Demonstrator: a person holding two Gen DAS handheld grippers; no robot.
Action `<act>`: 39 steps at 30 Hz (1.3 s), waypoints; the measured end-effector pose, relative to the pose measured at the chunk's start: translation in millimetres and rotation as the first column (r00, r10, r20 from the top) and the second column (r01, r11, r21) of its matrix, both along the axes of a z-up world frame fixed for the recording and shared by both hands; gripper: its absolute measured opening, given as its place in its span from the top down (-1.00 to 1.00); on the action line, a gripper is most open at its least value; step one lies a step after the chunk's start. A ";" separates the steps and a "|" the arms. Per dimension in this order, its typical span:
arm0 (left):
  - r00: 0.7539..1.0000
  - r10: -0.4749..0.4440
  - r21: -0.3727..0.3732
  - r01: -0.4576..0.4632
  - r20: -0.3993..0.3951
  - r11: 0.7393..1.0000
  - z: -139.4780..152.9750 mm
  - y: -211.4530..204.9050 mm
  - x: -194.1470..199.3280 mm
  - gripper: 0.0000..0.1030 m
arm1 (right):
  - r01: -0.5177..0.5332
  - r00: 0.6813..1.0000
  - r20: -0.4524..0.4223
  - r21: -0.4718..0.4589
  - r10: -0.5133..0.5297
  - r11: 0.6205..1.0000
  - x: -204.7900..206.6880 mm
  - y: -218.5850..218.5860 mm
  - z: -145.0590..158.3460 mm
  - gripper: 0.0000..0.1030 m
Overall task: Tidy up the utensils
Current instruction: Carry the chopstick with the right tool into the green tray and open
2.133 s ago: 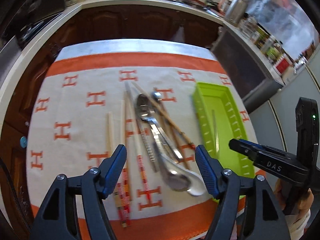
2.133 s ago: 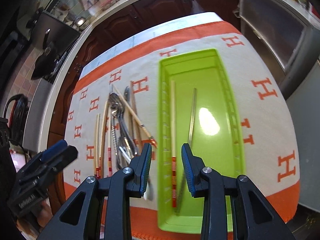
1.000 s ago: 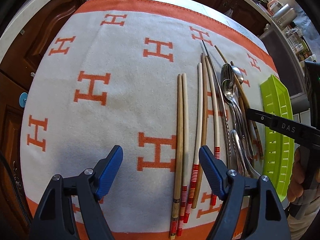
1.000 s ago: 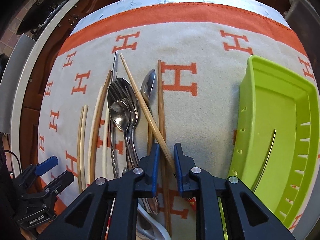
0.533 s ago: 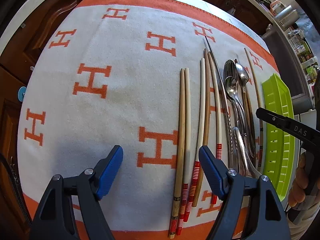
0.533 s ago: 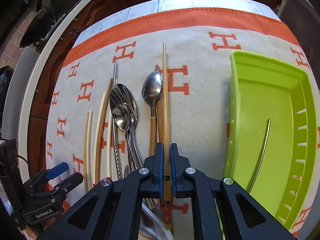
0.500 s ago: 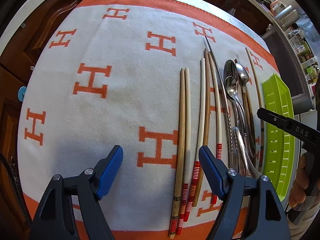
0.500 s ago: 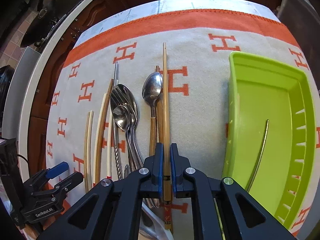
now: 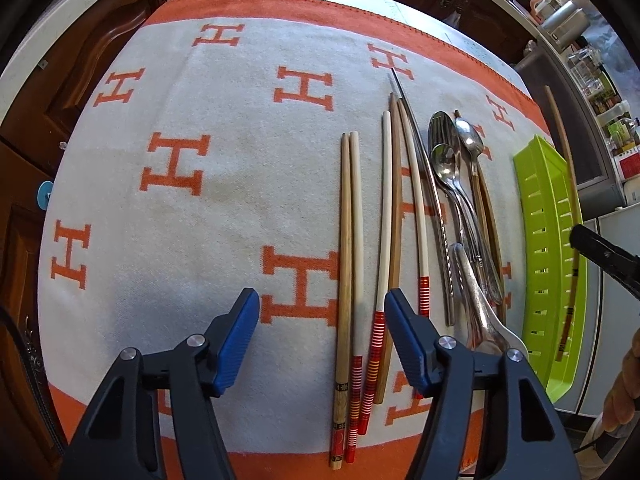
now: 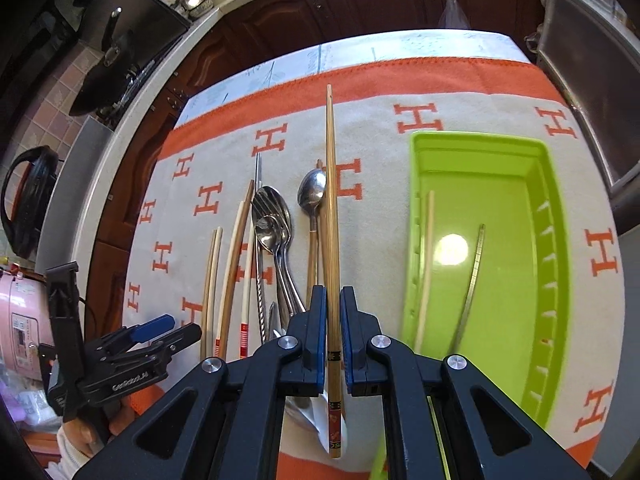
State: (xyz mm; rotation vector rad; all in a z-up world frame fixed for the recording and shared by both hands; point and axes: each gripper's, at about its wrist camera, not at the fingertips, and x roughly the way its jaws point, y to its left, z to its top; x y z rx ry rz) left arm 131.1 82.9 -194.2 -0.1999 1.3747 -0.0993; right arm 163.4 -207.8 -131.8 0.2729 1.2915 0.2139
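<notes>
My right gripper [image 10: 331, 334] is shut on a brown wooden chopstick [image 10: 331, 208] and holds it lifted above the cloth, left of the green tray [image 10: 556, 240]; the chopstick also shows over the tray in the left wrist view [image 9: 568, 184]. The tray holds a pale chopstick [image 10: 427, 256] and a metal chopstick [image 10: 474, 276]. My left gripper [image 9: 322, 336] is open and empty, low over the cloth, its right finger beside red-banded chopsticks [image 9: 384, 216]. Spoons and a fork [image 9: 452, 184] lie to their right.
The white and orange H-pattern cloth [image 9: 172, 160] covers the table. A white ceramic spoon [image 9: 500, 336] lies near the front edge. Dark wooden cabinets [image 10: 360, 4] stand beyond the table. A pink appliance [image 10: 20, 320] sits at the left.
My right gripper has lifted the brown chopstick off the pile and carried it up and toward the tray. My left gripper has stayed open and edged slightly forward.
</notes>
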 end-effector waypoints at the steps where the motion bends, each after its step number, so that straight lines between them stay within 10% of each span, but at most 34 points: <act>1: 1.000 -0.003 0.004 0.003 0.003 1.000 0.4 -0.9 -0.9 -0.21 | 0.013 1.000 0.004 0.003 -0.013 1.000 -4.5 -7.2 4.8 0.88; 25: 0.999 -0.037 0.069 0.036 0.014 0.997 2.8 -18.2 -14.0 -0.17 | 0.187 0.973 -0.117 -0.093 -0.197 0.978 -40.2 -89.0 -38.9 0.80; 39: 1.000 0.002 0.032 -0.003 0.021 0.999 16.8 6.0 -7.5 0.14 | 0.030 0.999 -0.036 -0.003 -0.031 1.000 -30.6 -21.4 4.8 0.79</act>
